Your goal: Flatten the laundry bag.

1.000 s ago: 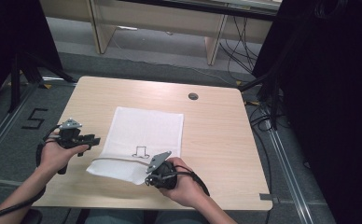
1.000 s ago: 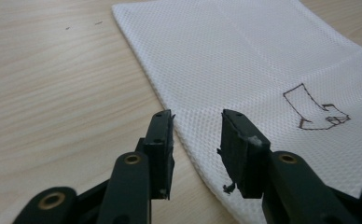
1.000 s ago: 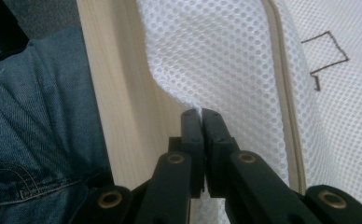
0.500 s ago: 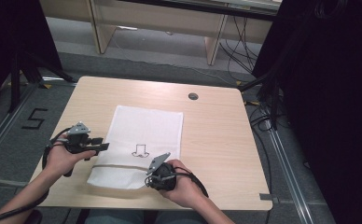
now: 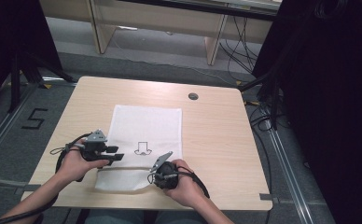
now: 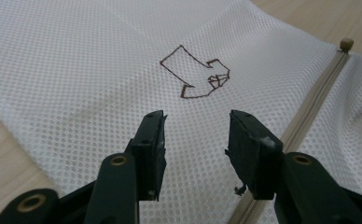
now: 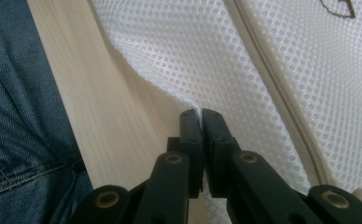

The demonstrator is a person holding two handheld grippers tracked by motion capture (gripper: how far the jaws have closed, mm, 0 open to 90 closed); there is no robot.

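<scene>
Moving in from the left edge of the table (image 5: 216, 126), the left gripper (image 5: 116, 155) had come over the left side of the white mesh bag (image 5: 146, 126), and its jaws had just been opening. They stood apart above the mesh with nothing between them, the pads clear of the cloth. That suggested it had not yet taken a hold and was lining up for one near the zip (image 6: 309, 112).

At the bag's near edge, the right gripper (image 7: 201, 122) was clamped on a fold of mesh, its jaws pressed together with the cloth pinched and lifted slightly into a ridge.

Lying flat on the middle of the table, the bag had its long axis running from the person's side toward the far side. Its zip crossed the short way, close to the near end. A drawn arrow (image 5: 142, 148), just beyond the zip from the person, pointed back toward the zip.
</scene>
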